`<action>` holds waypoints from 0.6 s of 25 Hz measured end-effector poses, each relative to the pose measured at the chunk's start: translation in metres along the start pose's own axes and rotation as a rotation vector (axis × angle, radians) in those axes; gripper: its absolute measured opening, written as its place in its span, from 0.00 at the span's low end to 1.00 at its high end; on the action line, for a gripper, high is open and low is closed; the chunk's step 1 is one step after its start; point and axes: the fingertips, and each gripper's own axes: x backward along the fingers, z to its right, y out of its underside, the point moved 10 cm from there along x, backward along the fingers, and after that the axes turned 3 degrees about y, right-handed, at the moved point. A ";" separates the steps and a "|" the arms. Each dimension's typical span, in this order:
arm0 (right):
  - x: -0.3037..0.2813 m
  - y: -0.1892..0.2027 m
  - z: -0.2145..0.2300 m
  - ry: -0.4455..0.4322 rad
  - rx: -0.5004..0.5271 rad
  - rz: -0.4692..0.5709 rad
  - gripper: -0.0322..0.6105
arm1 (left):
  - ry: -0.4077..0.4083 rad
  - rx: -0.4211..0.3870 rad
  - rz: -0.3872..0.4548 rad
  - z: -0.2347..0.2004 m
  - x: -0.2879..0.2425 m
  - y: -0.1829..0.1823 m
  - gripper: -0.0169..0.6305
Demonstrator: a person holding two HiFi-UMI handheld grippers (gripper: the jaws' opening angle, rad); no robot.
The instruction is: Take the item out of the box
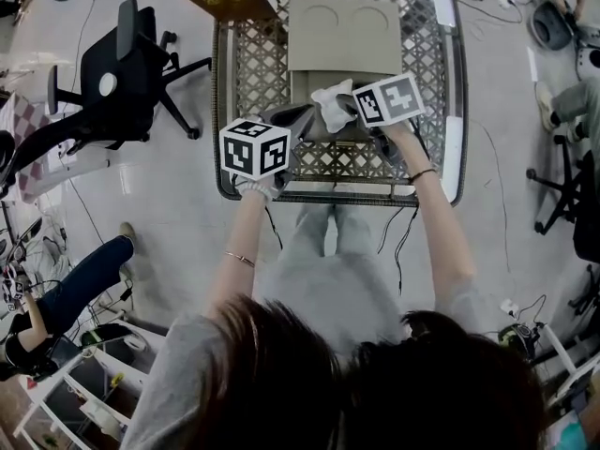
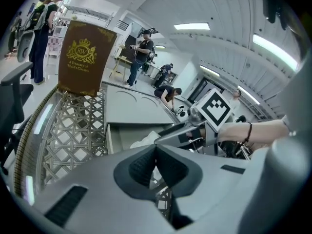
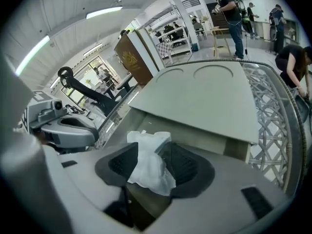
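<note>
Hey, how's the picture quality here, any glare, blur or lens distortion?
Head view: even light, slight bowing at the edges, hair fills the bottom. Left gripper view: heavy fisheye, ceiling lights glare. Right gripper view: same fisheye, dark corners, white packet sharp.

**A bright hall with a pale grey floor**

The floor (image 1: 187, 214) is pale grey and smooth, and thin cables (image 1: 500, 190) lie on it. A black office chair (image 1: 122, 73) stands left of a table with a lattice top (image 1: 251, 73). Low at the left is a white shelf unit (image 1: 70, 368). Long light strips (image 2: 191, 27) shine on the white ceiling (image 2: 219, 4). Several people (image 2: 141, 52) stand far behind, and open shelves (image 3: 178, 43) stand there too.
</note>
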 end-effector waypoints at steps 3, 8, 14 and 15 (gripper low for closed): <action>-0.007 0.002 -0.001 0.000 0.000 -0.033 0.39 | 0.001 0.002 -0.004 -0.001 -0.002 0.002 0.05; -0.012 0.003 0.002 0.022 0.013 -0.052 0.35 | 0.000 0.004 -0.005 -0.004 -0.005 0.005 0.05; -0.014 0.001 -0.002 0.033 0.078 -0.083 0.25 | -0.003 0.005 -0.008 -0.004 -0.004 0.006 0.05; -0.015 0.001 -0.002 0.034 0.083 -0.084 0.25 | -0.004 0.005 -0.008 -0.005 -0.004 0.006 0.05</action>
